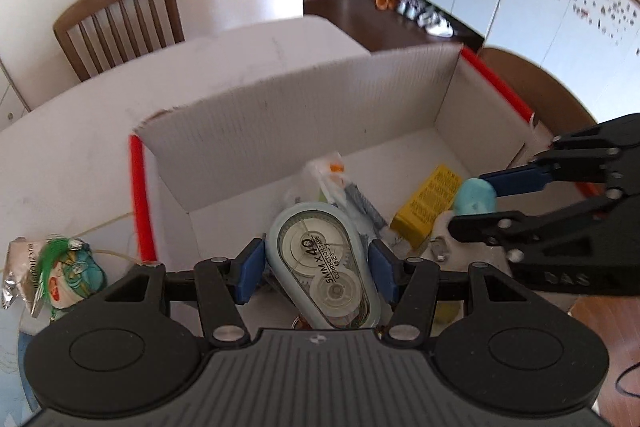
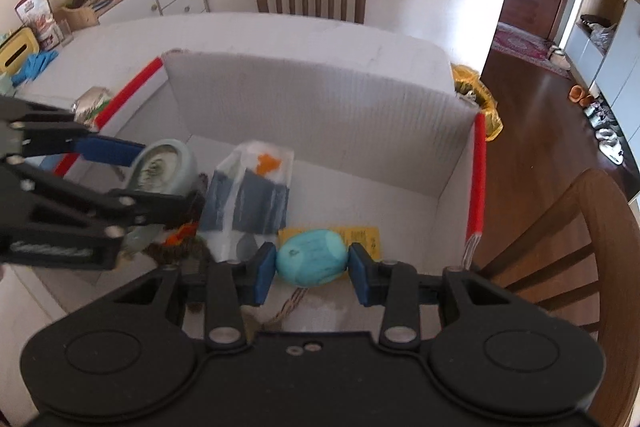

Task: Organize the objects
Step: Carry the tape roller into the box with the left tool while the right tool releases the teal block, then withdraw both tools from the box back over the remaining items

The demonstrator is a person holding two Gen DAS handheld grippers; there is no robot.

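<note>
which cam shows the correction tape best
The left wrist view: the correction tape fills the centre between the pads, label readable. The right wrist view shows only its rounded end, blurred, behind the left gripper.

A white table (image 2: 280,31) carries an open white cardboard box (image 2: 320,107) with red-edged flaps, which takes up most of the tabletop toward its near edge. Just beside the box's left wall, near the table's left edge, lies a crumpled foil snack packet (image 1: 20,267) touching a small round packet with green on it (image 1: 76,267). At the far left corner sit some blue gloves (image 2: 36,65) and what may be a yellow tissue box (image 2: 16,53), though that corner is poorly seen.
</note>
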